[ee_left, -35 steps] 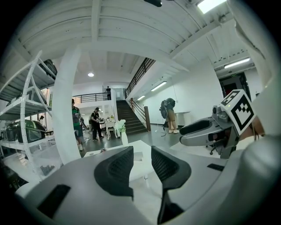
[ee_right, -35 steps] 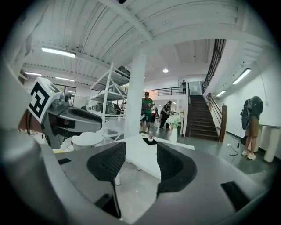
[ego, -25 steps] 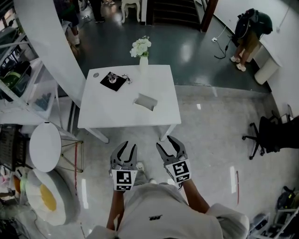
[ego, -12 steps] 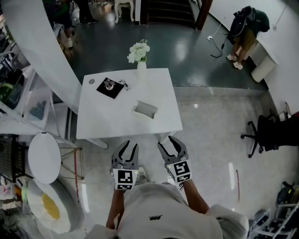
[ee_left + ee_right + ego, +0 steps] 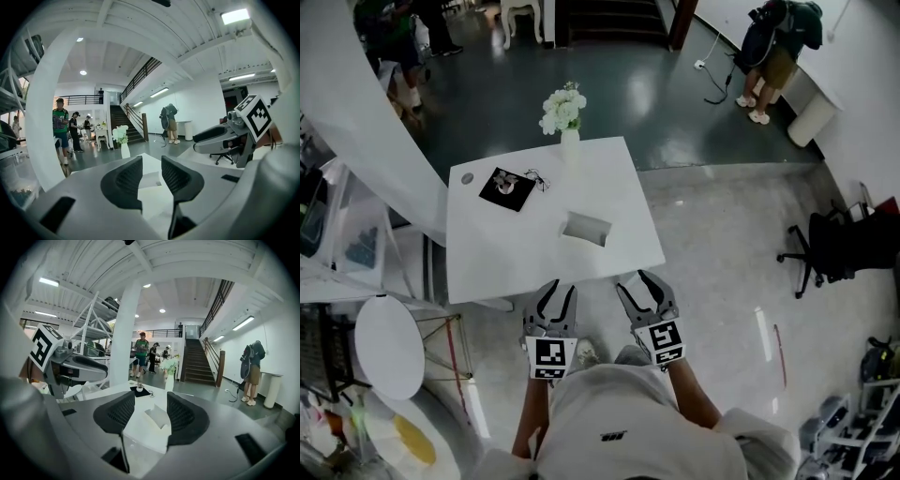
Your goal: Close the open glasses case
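An open pale grey glasses case (image 5: 586,228) lies near the middle of the white table (image 5: 516,258); the right gripper view also shows the glasses case (image 5: 156,417) between its jaws, farther off. My left gripper (image 5: 555,296) and right gripper (image 5: 637,285) hover side by side just short of the table's near edge, both open and empty. In the left gripper view the left gripper (image 5: 149,177) points at the table (image 5: 154,165). In the right gripper view the right gripper (image 5: 151,417) faces it too.
On the table stand a white vase of flowers (image 5: 565,120), a black mat with a small object (image 5: 507,187) and a small round disc (image 5: 467,178). A round white stool (image 5: 389,345) is at the left, an office chair (image 5: 830,248) at the right. People stand far back.
The table has drawn closer to both grippers and shifted left in the head view as the person stepped forward. Both grippers stay open and empty.
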{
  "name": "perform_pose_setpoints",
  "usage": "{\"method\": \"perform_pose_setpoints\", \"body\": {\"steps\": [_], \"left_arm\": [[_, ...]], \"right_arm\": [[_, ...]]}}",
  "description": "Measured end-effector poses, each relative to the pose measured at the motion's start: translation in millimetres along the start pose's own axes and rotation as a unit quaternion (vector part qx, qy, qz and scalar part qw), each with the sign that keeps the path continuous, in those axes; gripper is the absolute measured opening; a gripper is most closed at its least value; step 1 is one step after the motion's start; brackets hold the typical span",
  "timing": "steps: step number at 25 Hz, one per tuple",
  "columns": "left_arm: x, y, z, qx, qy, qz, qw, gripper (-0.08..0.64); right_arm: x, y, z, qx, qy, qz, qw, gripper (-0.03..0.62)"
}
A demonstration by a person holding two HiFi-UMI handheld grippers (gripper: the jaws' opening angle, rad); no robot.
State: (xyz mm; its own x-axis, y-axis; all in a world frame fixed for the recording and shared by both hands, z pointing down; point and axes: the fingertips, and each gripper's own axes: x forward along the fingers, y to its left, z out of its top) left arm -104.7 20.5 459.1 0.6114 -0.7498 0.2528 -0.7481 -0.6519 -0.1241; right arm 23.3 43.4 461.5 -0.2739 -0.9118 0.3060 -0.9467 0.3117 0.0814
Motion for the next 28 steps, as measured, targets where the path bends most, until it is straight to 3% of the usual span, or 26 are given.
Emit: {"method": "perform_pose_setpoints", "body": {"steps": [13, 28], "left_arm": [[52.6, 14.4, 1.7, 0.004, 0.004, -0.025, 0.9997, 0.140], [135.2, 40.4, -3.4, -0.011, 0.045, 0.010, 0.9989, 0.138]], "right_arm": [[36.3, -32.9, -10.5, 0.010, 0.011, -0.022, 1.000, 0.218], [115.7, -91.1, -4.4, 0.011, 0.024, 0.029, 0.999, 0.212]]}}
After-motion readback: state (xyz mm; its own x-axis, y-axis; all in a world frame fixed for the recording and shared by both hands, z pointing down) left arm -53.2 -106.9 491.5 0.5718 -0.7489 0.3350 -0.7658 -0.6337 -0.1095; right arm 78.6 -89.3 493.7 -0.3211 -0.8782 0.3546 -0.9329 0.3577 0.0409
